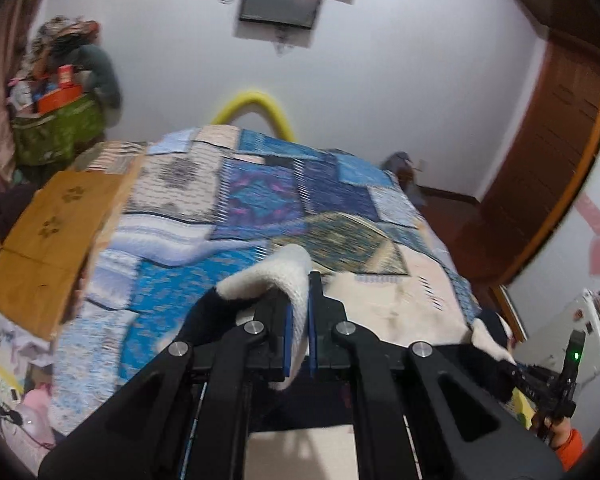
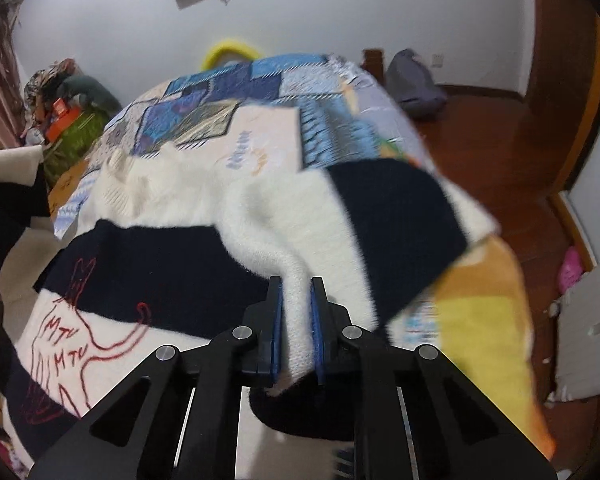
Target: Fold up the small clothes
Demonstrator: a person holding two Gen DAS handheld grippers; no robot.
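The left gripper [image 1: 300, 280] has its two blue-padded fingers [image 1: 287, 332] drawn close together, pinching a fold of white knit sweater [image 1: 288, 264] between them. The right gripper [image 2: 296, 284] is likewise closed, its blue pads [image 2: 276, 320] clamped on a white fold of the sweater. In the left wrist view, the right gripper's body appears low at the right edge, held by a hand [image 1: 558, 434] in an orange sleeve.

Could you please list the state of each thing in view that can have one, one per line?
Left gripper: shut on the sweater's white knit.
Right gripper: shut on the sweater's white knit.
Sweater: unfolded, partly lifted, the rest lying on the bed.
Quilt: spread flat over the bed.
Screen: off, mounted on the wall.
Door: cannot tell if shut.
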